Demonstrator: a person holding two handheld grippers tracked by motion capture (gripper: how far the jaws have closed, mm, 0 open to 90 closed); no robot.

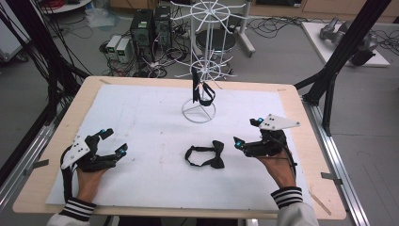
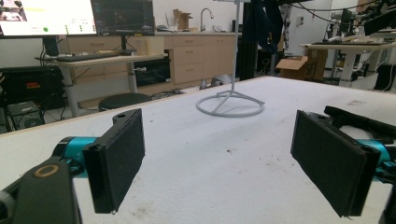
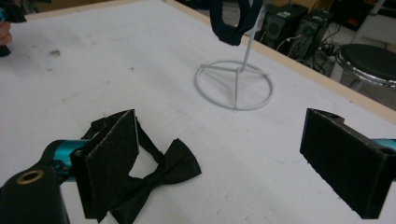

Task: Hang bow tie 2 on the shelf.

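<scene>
Forearms in striped cuffs enter at the near edge of the desk (image 1: 301, 155), whose white mat carries the whole work. Largest on it is the white wire display rack (image 1: 199, 111), standing at the far centre on a ring base, with one black bow tie (image 1: 203, 93) already hung from a lower arm. Left gripper (image 1: 113, 142) rests near the left edge, jaws spread wide and holding nothing, well apart from the ties. Right gripper (image 1: 248, 133) lies at the right, jaws likewise spread and empty; in the right gripper view its left jaw stands just beside the second bow tie (image 3: 159, 179). That tie lies flat on the mat in the near centre, strap looped to its left, between the two grippers and nearer the right one. Judged step: approach to grasp the loose tie. Next move, by this reading, calls for the right gripper to close on the strap or knot, lift it, and carry it to a free rack arm.
</scene>
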